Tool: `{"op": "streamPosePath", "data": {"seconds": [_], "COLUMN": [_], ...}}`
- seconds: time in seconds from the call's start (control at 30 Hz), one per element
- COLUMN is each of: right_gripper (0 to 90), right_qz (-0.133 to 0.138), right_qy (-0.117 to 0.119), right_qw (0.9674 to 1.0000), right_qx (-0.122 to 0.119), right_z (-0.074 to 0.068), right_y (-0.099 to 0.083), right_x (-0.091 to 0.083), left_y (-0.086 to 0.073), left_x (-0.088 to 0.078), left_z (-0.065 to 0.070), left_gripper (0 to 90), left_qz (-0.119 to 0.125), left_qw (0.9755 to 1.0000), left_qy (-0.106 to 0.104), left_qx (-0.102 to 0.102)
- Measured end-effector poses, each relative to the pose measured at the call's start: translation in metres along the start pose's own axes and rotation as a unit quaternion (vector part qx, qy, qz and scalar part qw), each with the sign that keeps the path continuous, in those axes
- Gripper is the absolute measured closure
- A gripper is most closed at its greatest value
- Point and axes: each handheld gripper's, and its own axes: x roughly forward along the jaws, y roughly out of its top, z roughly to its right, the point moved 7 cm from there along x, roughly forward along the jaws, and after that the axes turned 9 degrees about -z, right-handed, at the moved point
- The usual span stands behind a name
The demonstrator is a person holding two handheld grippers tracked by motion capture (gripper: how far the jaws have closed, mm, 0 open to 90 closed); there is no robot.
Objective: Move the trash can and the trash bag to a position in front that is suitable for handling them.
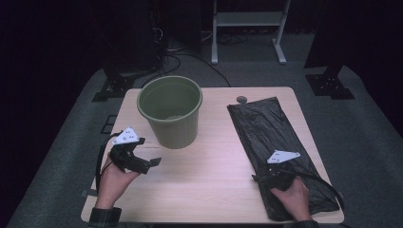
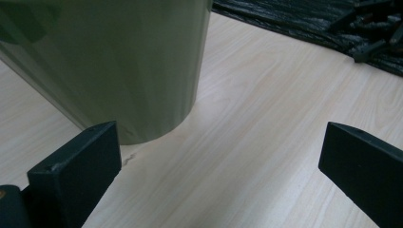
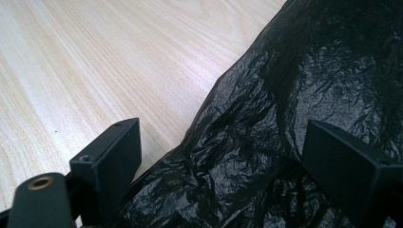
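Observation:
A green plastic bucket (image 1: 170,110) stands upright on the wooden table (image 1: 214,175), left of centre. A black plastic bag (image 1: 275,142) lies flat along the table's right side. My left gripper (image 1: 151,163) is open just in front of the bucket's left base; in the left gripper view the bucket wall (image 2: 109,61) rises beyond the jaws, and nothing lies between them (image 2: 221,171). My right gripper (image 1: 262,179) is open low over the bag's near left edge, and crumpled black plastic (image 3: 266,142) bulges up between its jaws (image 3: 221,161).
A small round grey disc (image 1: 242,99) sits near the table's far edge by the bag's corner. Beyond the table stand a white metal frame (image 1: 249,28), black stands and cables on the grey floor. Bare wood lies between the bucket and the bag.

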Motion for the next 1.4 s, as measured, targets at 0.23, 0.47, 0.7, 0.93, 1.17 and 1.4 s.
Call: {"op": "streamPosePath", "data": {"seconds": [0.23, 0.47, 0.7, 0.93, 1.17, 1.4], "right_gripper": [11.9, 11.9, 11.9, 11.9, 12.0, 11.9], "right_qz": [0.000, 0.000, 0.000, 0.000, 0.000, 0.000], "right_qy": [0.000, 0.000, 0.000, 0.000, 0.000, 0.000], "right_qw": [1.0000, 1.0000, 1.0000, 1.0000, 1.0000, 1.0000], "right_qx": [0.000, 0.001, 0.001, 0.001, 0.001, 0.002], "right_z": [0.000, 0.000, 0.000, 0.000, 0.000, 0.000], "right_y": [0.000, 0.000, 0.000, 0.000, 0.000, 0.000], "right_x": [0.000, 0.000, 0.000, 0.000, 0.000, 0.000], "left_y": [0.010, 0.035, 0.054, 0.071, 0.088, 0.097], "left_x": [-0.011, -0.031, -0.040, -0.044, -0.044, -0.041], "left_z": [-0.008, -0.020, -0.032, -0.043, -0.061, -0.079], "left_gripper": [0.0, 0.0, 0.0, 0.0, 0.0, 0.0], "left_qz": [0.000, 0.017, 0.023, 0.026, 0.025, 0.020], "left_qw": [1.0000, 0.9998, 0.9997, 0.9995, 0.9993, 0.9993], "left_qy": [0.006, 0.011, 0.008, 0.017, 0.026, 0.031], "left_qx": [-0.001, 0.000, -0.001, -0.001, -0.003, -0.008]}}
